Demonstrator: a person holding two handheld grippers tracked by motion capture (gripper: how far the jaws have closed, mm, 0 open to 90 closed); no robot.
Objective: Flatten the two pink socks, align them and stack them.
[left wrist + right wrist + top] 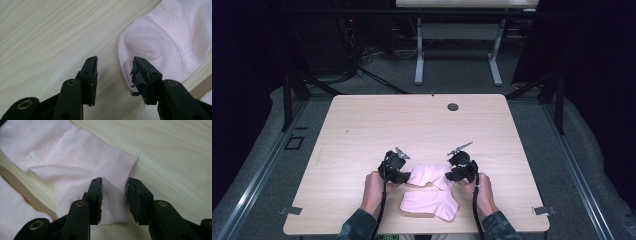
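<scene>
A: From my feed: left gripper (404, 172) and right gripper (452, 171) black, brass-ringed screw holes, grey three-cornered plates.
B: Cables?
A: Black, trailing back. Dark camouflage sleeves (357, 226). Left pad frayed.

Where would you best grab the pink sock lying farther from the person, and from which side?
Probably at its two ends. The far sock lies flat across the table, so each end is a thin edge to pinch from outside: the rounded end by the left gripper, the ribbed cuff by the right gripper. Both stand open there.

Far pink sock (429, 176) ends hidden under hand-held grippers; print (35, 158) illegible.
</scene>
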